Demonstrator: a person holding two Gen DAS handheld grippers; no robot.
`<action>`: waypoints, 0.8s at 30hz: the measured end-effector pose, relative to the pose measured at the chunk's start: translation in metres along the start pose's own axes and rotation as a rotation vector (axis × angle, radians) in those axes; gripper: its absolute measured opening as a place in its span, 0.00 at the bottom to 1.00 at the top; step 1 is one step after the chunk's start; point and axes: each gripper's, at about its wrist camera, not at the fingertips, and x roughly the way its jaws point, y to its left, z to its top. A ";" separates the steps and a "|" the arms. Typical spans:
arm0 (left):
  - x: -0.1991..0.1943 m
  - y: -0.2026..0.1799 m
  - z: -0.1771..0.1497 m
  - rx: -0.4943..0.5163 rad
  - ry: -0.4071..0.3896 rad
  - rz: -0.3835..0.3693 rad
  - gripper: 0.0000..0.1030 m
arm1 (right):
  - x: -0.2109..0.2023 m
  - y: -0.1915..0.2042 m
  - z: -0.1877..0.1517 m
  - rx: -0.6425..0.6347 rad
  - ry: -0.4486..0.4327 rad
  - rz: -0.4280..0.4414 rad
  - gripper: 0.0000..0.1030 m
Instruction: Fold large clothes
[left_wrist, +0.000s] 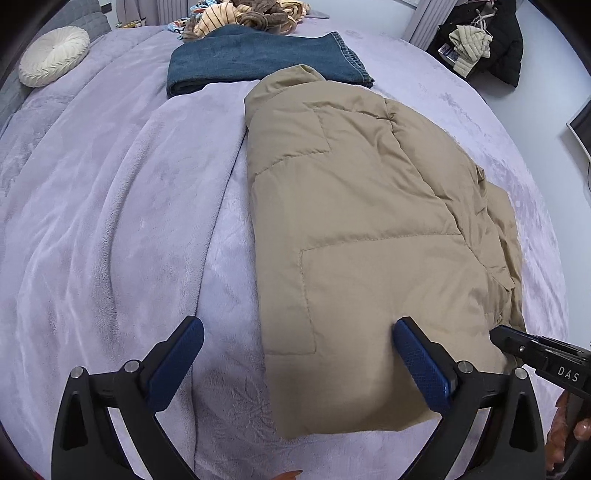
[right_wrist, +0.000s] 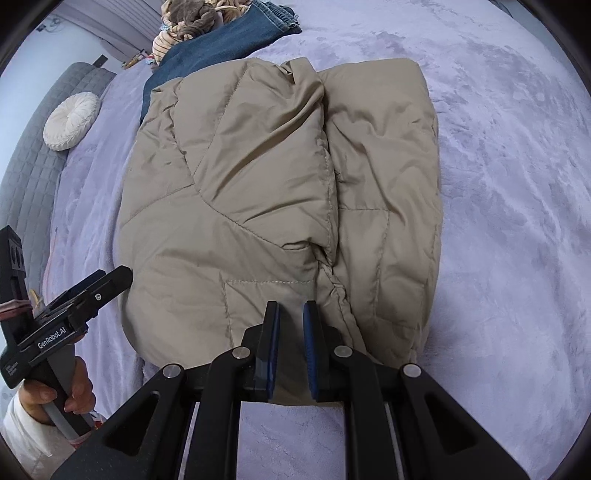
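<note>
A tan quilted puffer jacket (left_wrist: 354, 236) lies on the lavender blanket of the bed (left_wrist: 110, 221), folded lengthwise into a long, thick bundle. One side is turned over the middle, its stitched edge running down the length of the jacket and leaving a narrower strip of the layer beneath showing alongside. The fabric is puffy and creased. Its far end touches a pair of folded blue jeans (left_wrist: 258, 59).

Lilac plush bedspread (left_wrist: 110, 221), grey quilted headboard (right_wrist: 33, 155), white round cushion (left_wrist: 53, 55).
</note>
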 end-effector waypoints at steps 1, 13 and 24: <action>-0.004 0.000 -0.001 0.003 0.002 0.000 1.00 | -0.004 0.002 -0.004 0.007 -0.006 -0.002 0.14; -0.046 -0.002 -0.023 0.022 -0.005 0.003 1.00 | -0.044 0.012 -0.037 0.069 -0.044 -0.011 0.15; -0.101 -0.006 -0.053 -0.005 -0.078 0.066 1.00 | -0.075 0.019 -0.061 0.032 -0.058 -0.014 0.19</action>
